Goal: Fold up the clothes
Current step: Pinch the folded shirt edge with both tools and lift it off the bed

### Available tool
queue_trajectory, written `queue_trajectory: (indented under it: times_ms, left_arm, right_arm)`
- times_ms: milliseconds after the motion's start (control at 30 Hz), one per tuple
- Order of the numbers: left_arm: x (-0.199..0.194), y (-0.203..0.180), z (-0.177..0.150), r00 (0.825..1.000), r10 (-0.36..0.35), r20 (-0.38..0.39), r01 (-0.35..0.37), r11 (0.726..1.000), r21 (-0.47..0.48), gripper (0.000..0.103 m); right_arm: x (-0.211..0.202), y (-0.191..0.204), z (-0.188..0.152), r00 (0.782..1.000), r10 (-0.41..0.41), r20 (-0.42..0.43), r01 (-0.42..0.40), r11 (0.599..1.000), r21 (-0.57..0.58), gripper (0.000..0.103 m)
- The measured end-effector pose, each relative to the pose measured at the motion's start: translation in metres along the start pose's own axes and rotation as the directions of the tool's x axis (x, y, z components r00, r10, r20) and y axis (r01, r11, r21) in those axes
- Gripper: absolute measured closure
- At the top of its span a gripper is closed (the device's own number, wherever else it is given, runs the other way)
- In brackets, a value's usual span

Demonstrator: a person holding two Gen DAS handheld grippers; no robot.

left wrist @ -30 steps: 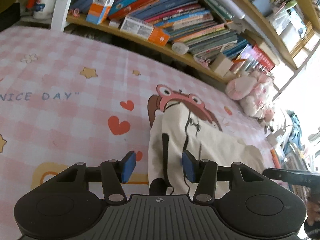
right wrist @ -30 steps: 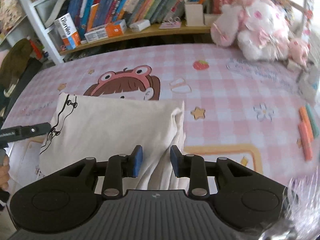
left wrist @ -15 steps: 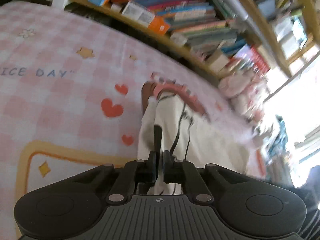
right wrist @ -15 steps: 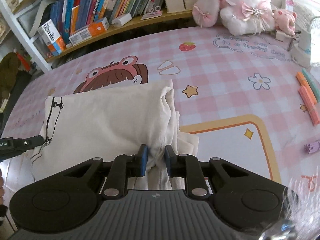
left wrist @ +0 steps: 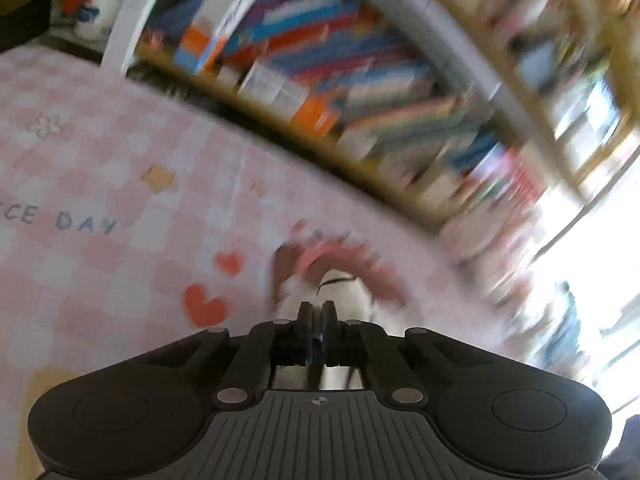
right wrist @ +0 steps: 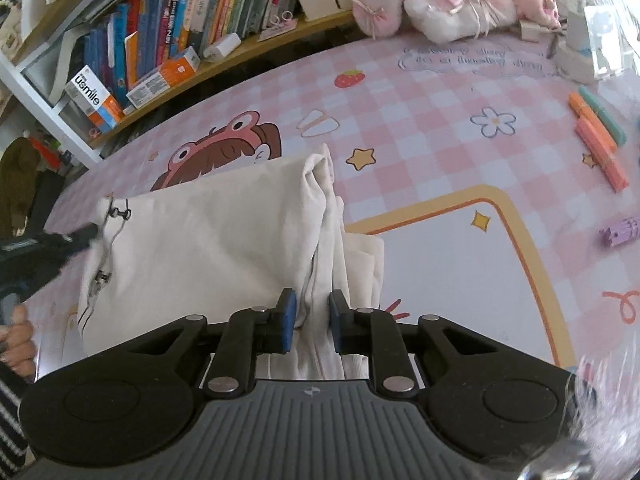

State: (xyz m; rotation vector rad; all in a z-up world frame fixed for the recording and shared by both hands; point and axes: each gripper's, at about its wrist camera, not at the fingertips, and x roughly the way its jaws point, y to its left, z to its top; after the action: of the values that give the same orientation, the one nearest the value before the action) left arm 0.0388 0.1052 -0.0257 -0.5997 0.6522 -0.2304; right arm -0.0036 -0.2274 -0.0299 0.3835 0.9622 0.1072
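Bookshelf (right wrist: 168, 52) with upright books and a "usmile" box (right wrist: 94, 98) occupies the upper left of the right wrist view. Below it, a hand (right wrist: 16, 338) grips the left gripper (right wrist: 86, 234), which meets the left edge of the cream garment (right wrist: 200, 248). The left wrist view is blurred; there the left gripper (left wrist: 313, 312) has its fingers pressed together on a fold of that cloth. The garment lies folded on the pink checked mat (right wrist: 420, 128), partly covering a printed cartoon face (right wrist: 224, 152). At centre, the right gripper (right wrist: 312, 320) is clamped on bunched layers of the garment's right edge. Plush toys (right wrist: 452, 4) sit at upper right. Coloured markers (right wrist: 598, 136) lie on the mat at far right, well apart from the garment.
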Motion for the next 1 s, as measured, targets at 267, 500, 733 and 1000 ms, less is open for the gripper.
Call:
queue_trajectory:
  times_ms: [267,500,733,1000]
  left_arm:
    - [0.023,0.027,0.008,0.99,0.137,-0.035,-0.139,0.987,-0.079,0.103]
    - [-0.013,0.024,0.004,0.992,0.119,-0.032,-0.118,0.993,0.015,0.074]
    - [-0.013,0.008,-0.041,0.979,0.121,-0.161,-0.107,0.99,0.096,0.07]
    - [-0.02,0.0,-0.04,0.987,0.103,-0.125,-0.102,0.995,0.017,0.1]
  right_arm:
    - [0.003,-0.006,-0.001,1.0,0.025,-0.004,-0.025,0.999,0.025,0.087]
    - [0.002,-0.008,0.0,0.999,0.036,-0.011,-0.036,0.999,0.019,0.087]
    - [0.003,-0.01,0.001,0.998,0.055,-0.014,-0.055,0.998,0.012,0.086]
    - [0.005,-0.014,0.003,0.996,0.086,-0.033,-0.086,0.996,-0.002,0.087]
